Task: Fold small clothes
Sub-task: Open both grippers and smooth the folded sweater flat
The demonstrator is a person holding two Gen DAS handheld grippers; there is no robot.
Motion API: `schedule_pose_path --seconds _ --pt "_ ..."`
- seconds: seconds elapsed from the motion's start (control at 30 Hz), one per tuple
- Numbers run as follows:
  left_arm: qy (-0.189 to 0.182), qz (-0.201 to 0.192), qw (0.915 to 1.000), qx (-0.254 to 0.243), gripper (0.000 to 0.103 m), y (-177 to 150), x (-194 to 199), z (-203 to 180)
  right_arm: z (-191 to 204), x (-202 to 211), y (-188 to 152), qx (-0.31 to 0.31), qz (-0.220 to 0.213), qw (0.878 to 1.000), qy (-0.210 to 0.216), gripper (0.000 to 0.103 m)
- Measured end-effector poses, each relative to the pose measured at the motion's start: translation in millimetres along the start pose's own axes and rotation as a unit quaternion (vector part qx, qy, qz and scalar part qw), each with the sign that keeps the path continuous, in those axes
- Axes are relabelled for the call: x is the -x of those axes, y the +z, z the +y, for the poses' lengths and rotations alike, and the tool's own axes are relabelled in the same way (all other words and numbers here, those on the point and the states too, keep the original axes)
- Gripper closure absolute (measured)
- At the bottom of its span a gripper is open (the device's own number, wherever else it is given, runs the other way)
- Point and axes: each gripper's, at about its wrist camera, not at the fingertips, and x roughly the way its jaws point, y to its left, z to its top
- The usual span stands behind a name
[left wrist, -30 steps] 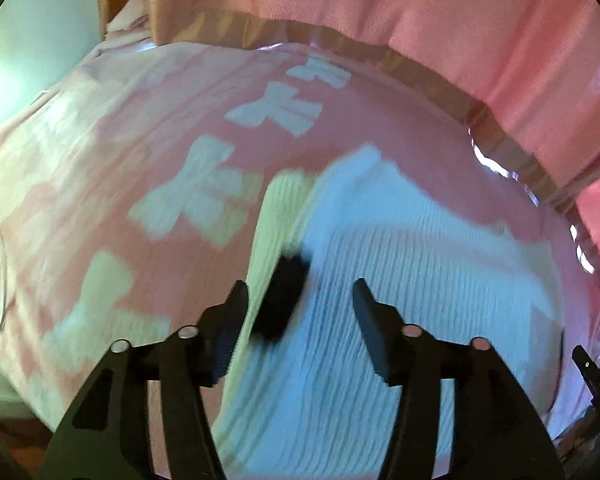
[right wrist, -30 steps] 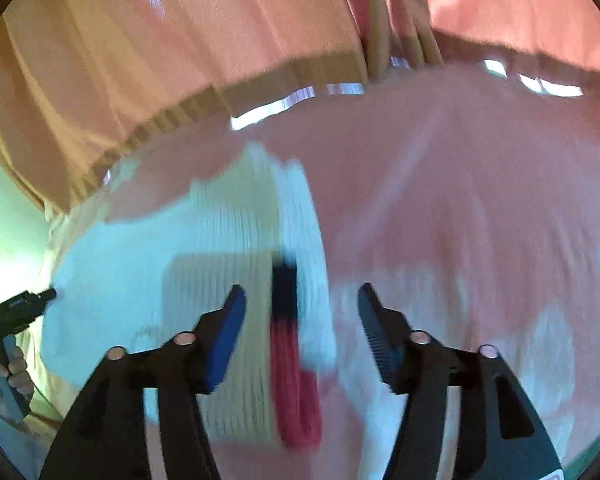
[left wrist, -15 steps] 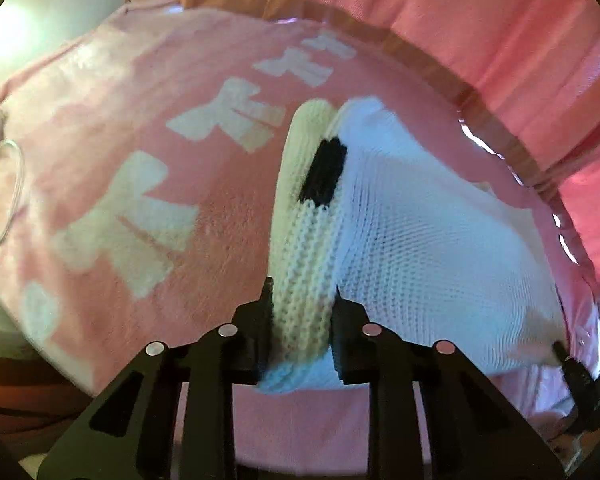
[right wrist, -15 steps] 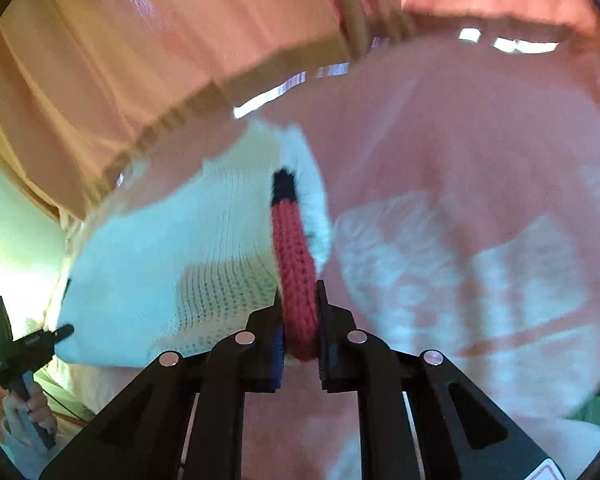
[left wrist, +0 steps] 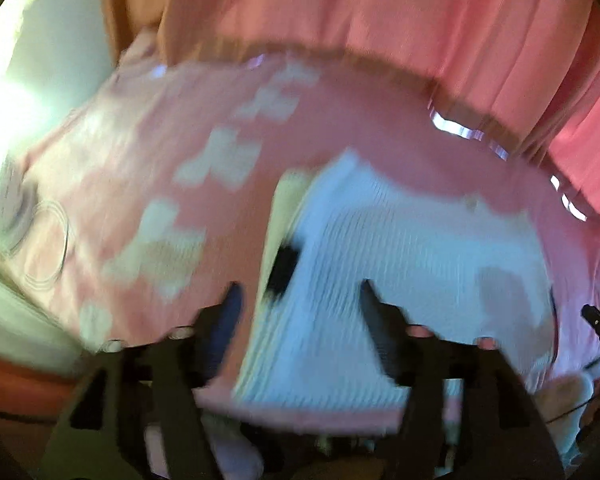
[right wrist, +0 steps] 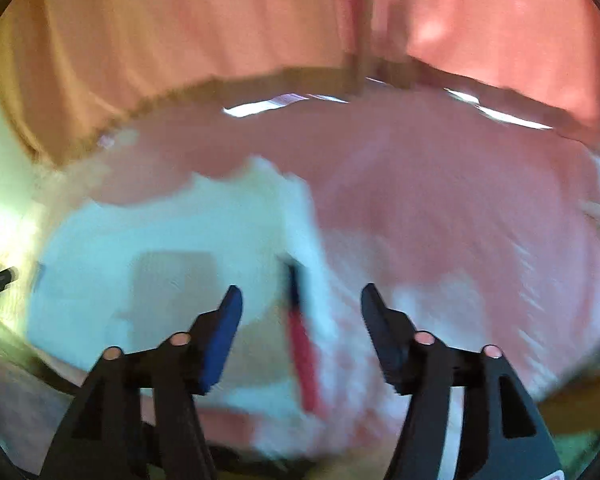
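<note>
Both left tongs [left wrist: 298, 300] and right tongs [right wrist: 301, 300] gape wide, empty, over the seemingly flat, blurred white knit [left wrist: 400, 248].

Black claw [right wrist: 300, 304], one blue-padded finger [right wrist: 220, 344]

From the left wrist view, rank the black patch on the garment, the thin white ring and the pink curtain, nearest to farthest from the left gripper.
From the left gripper, fingers open:
1. Black patch on the white knit garment, just ahead between the fingers.
2. Thin white ring, far left on the pink blanket.
3. Pink curtain, behind the blanket's far edge.
</note>
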Motion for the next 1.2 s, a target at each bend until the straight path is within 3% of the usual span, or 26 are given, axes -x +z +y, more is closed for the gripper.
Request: schedule_pose_path --seconds 0.1,0.2,0.23,0.27,0.3,0.33,0.37,0.47,0.53,0.57,0.63,0.7,0.83,0.9,0.97,1.0,1.07,1.13,1.2 --pt "0.018 -0.019 0.9992 -0.032 0.031 31.0 -31.3 -25.5 10.4 -43.3 27.7 0.023 0.0 0.999 0.029 0.04" --pt "0.034 0.011 0.9986 -0.039 0.027 48.7 -83.9 -37.4 15.1 -96.2 49.8 0.033 0.006 0.999 0.035 0.04" --pt "0.03 0.026 0.9986 -0.036 0.032 50.9 -103.0 -36.9 17.8 -106.0 52.9 0.034 0.007 0.999 0.027 0.04" --pt "0.031 0.036 0.9984 -0.031 0.05 50.3 -116.2 -34.5 18.6 -119.5 57.0 0.037 0.011 0.999 0.016 0.042" --pt "0.038 0.051 0.9977 -0.025 0.057 50.0 -130.2 -31.0 20.4 -126.2 58.0 0.038 0.018 0.999 0.018 0.066" --pt "0.04 0.053 0.9975 -0.023 0.071 48.1 -134.3 -28.4 21.7 -138.4 58.3 0.04 0.031 0.998 0.026 0.089" --pt "0.041 0.051 0.9976 -0.022 0.083 48.4 -136.0 -26.2 22.0 -142.5 57.1 0.038 0.04 0.998 0.026 0.095" --pt "0.025 0.04 0.9988 -0.01 0.085 54.0 -130.0 -17.6 25.1 -119.1 64.5 0.044 -0.014 0.998 0.034 0.096" --pt "0.038 0.043 0.9983 -0.008 0.085 53.8 -134.7 -13.6 24.3 -113.7 72.1 0.044 -0.04 0.998 0.029 0.096" --pt "0.05 0.049 0.9975 -0.009 0.085 52.6 -140.4 -13.4 20.9 -124.8 74.5 0.04 -0.025 0.999 0.02 0.096" --pt "0.067 0.049 0.9963 -0.021 0.085 52.0 -144.8 -17.3 8.9 -163.1 71.1 0.023 0.05 0.998 0.009 0.095" --pt "0.076 0.046 0.9957 -0.028 0.085 51.3 -141.9 -21.9 7.4 -155.5 74.1 0.01 0.039 0.999 0.016 0.094" --pt "0.073 0.044 0.9963 -0.014 0.082 50.6 -137.3 -20.0 21.3 -107.0 78.0 0.021 -0.04 0.998 0.043 0.09" --pt "0.075 0.042 0.9962 -0.015 0.081 48.8 -137.9 -19.4 24.6 -103.0 74.4 0.021 -0.042 0.998 0.043 0.089" --pt "0.075 0.038 0.9963 -0.013 0.081 48.1 -134.1 -20.4 25.5 -98.2 67.3 -0.005 -0.041 0.997 0.071 0.085" --pt "0.069 0.032 0.9971 -0.006 0.081 47.9 -128.1 -20.5 26.4 -92.4 62.0 -0.01 -0.045 0.995 0.083 0.077" --pt "0.033 0.003 0.9994 0.007 0.082 47.7 -106.8 -22.5 42.7 -85.3 55.4 0.006 -0.046 0.993 0.105 0.073" --pt "-0.013 -0.019 0.9997 0.011 0.082 47.2 -92.5 -28.0 61.2 -94.0 53.0 0.028 -0.026 0.992 0.122 0.075" --pt "-0.043 -0.022 0.9988 0.003 0.082 45.0 -90.6 -43.4 78.6 -110.3 49.0 0.051 0.005 0.99 0.132 0.086"
